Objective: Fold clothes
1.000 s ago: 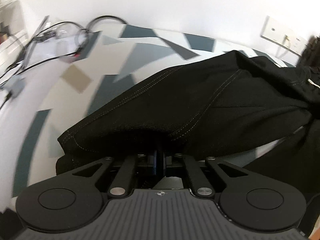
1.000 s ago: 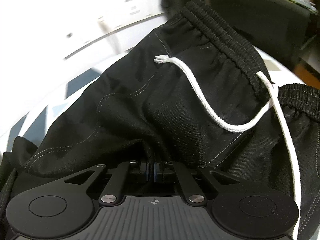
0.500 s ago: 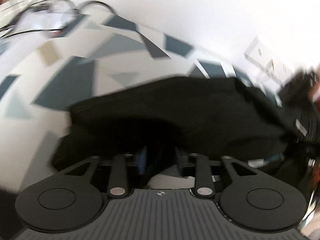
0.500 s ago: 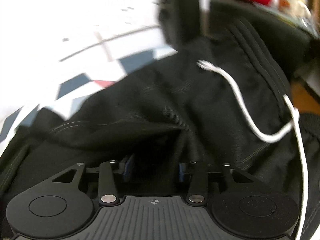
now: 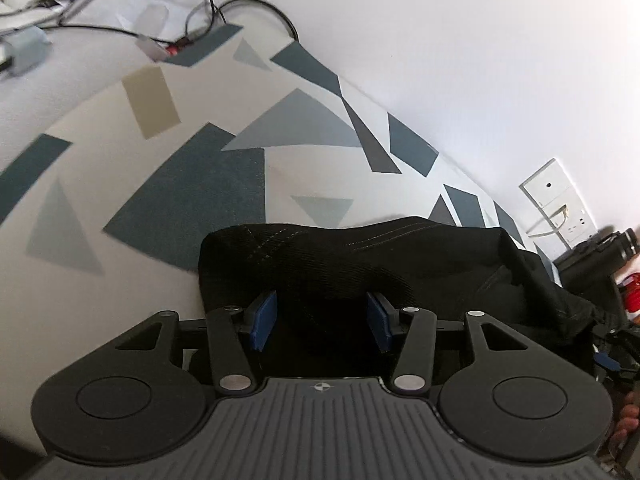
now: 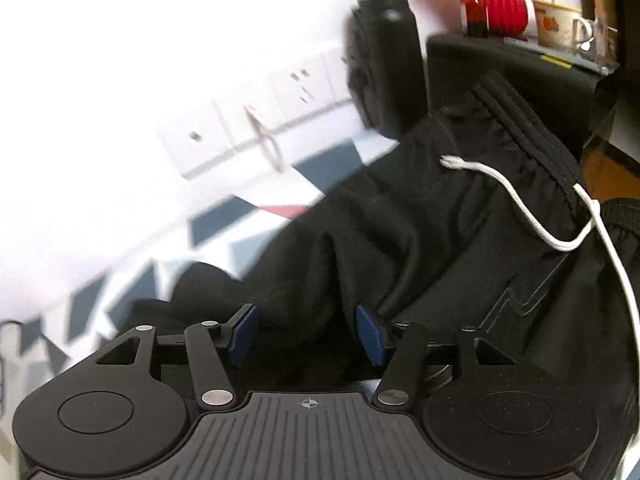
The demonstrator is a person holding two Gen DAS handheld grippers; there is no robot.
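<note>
Black trousers with pale stitching lie folded on a white cloth patterned with grey and blue shapes. My left gripper hovers at the folded hem end, its jaws opening; fabric lies between the blue pads but they do not press it. In the right wrist view the trousers show their elastic waistband and a white drawstring. My right gripper is above the cloth near the waist, jaws opening, pads clear of the fabric.
Cables and a small grey box lie at the cloth's far left corner. Wall sockets line the white wall. A black flask, a red vase and a mug stand on dark furniture to the right.
Both grippers were shut on the black fabric a second ago and have let it go. The trousers have dropped onto the cloth, and the right gripper has lifted away.
</note>
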